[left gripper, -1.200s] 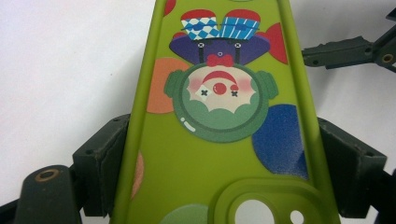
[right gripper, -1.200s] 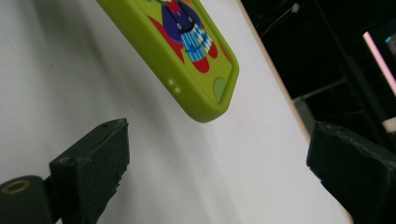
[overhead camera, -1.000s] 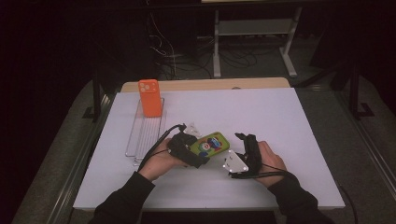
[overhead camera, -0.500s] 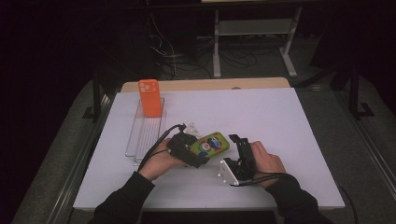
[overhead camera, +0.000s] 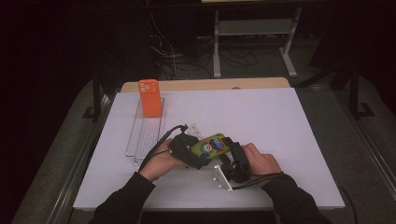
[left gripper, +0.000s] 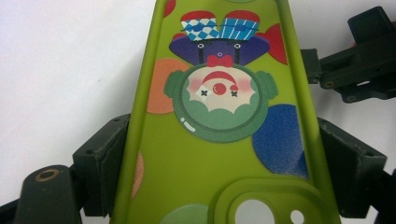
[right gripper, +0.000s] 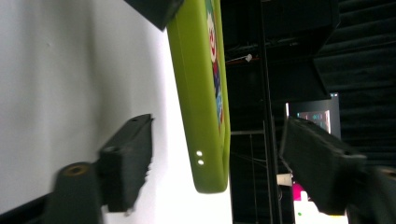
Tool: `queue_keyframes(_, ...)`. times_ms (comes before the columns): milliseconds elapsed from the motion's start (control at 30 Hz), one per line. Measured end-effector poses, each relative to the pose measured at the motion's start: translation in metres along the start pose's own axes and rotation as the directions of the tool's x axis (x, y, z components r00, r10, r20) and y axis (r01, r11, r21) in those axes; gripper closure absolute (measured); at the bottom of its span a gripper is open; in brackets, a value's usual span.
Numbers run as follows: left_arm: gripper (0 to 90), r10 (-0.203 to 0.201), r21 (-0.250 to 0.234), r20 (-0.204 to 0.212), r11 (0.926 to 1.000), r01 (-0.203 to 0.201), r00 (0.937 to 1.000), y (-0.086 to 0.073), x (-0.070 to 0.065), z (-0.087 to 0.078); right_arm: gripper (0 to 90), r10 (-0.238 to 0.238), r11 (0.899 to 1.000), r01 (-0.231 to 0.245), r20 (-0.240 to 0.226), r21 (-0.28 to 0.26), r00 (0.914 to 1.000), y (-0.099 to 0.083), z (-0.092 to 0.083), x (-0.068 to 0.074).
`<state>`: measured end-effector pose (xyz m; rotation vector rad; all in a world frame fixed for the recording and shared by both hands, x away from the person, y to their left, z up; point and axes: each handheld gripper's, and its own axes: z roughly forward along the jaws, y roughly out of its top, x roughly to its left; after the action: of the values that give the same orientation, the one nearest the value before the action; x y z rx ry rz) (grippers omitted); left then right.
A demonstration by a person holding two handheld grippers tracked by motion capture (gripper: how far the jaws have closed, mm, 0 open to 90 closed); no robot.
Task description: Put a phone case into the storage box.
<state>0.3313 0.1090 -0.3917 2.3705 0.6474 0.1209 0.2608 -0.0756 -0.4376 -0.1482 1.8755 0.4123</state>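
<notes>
White bench (overhead camera: pixel 289 121) under dark surroundings: near its front edge, the left gripper (overhead camera: pixel 187 151) clamps a green clown-print phone case (overhead camera: pixel 211 144) by its long edges. The right gripper (overhead camera: pixel 235 154) straddles the case's far end, its jaws just closing, pads not yet pressing.

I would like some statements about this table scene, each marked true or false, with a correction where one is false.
1. The left gripper clamps the green case by its two long edges. True.
2. The right gripper is shut on the case. False: its jaws have just been closing, with the case's end between them, but gaps remain on both sides.
3. The orange case stands at the far end of the clear tray. True.
4. The green case lies flat on the table. False: it is held up off it.
5. The green case bears a clown picture. True.
</notes>
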Motion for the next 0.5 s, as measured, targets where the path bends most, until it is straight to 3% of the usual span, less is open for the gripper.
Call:
queue_keyframes(33, 15.0, 0.014, 0.008, 0.000, 0.9999, -0.014, 0.9999, 0.0002, 0.0004, -0.0002, 31.6, 0.000, 1.000, 0.000, -0.002, 0.000, 1.0000, 0.0003, 0.0000, 0.0002)
queue_keyframes(67, 15.0, -0.009, -0.011, 0.002, 0.9999, 0.009, 1.0000, 0.0001, -0.0018, 0.0015, 34.2, 0.002, 1.000, -0.002, -0.006, -0.001, 1.0000, 0.0008, 0.0001, 0.0007)
queue_keyframes(133, 14.9, 0.018, 0.011, 0.008, 0.9998, -0.018, 0.9998, 0.0005, -0.0011, 0.0003, 39.0, -0.012, 1.000, 0.012, -0.007, -0.005, 0.9999, 0.0013, 0.0005, 0.0015)
queue_keyframes(233, 14.9, 0.002, -0.010, 0.008, 1.0000, -0.002, 1.0000, 0.0007, -0.0037, 0.0019, 45.9, -0.025, 1.000, 0.025, -0.005, -0.008, 0.9997, 0.0019, 0.0006, 0.0029)
queue_keyframes(267, 14.9, 0.029, 0.012, 0.009, 0.9995, -0.029, 0.9995, 0.0010, -0.0022, 0.0005, 47.9, -0.029, 1.000, 0.029, -0.007, -0.006, 0.9996, 0.0023, 0.0007, 0.0034)
queue_keyframes(333, 15.0, 0.026, 0.010, 0.008, 0.9996, -0.026, 0.9996, 0.0010, -0.0028, 0.0008, 52.4, -0.036, 0.999, 0.036, -0.005, -0.008, 0.9994, 0.0030, 0.0005, 0.0041)
queue_keyframes(367, 15.0, -0.003, -0.013, 0.011, 0.9999, 0.003, 0.9999, 0.0008, -0.0048, 0.0024, 55.0, -0.036, 0.999, 0.036, -0.006, -0.009, 0.9993, 0.0032, 0.0004, 0.0042)
queue_keyframes(500, 14.9, 0.007, -0.010, 0.016, 0.9999, -0.007, 0.9998, 0.0012, -0.0049, 0.0020, 64.2, -0.045, 0.999, 0.044, -0.004, -0.012, 0.9990, 0.0037, 0.0000, 0.0047)
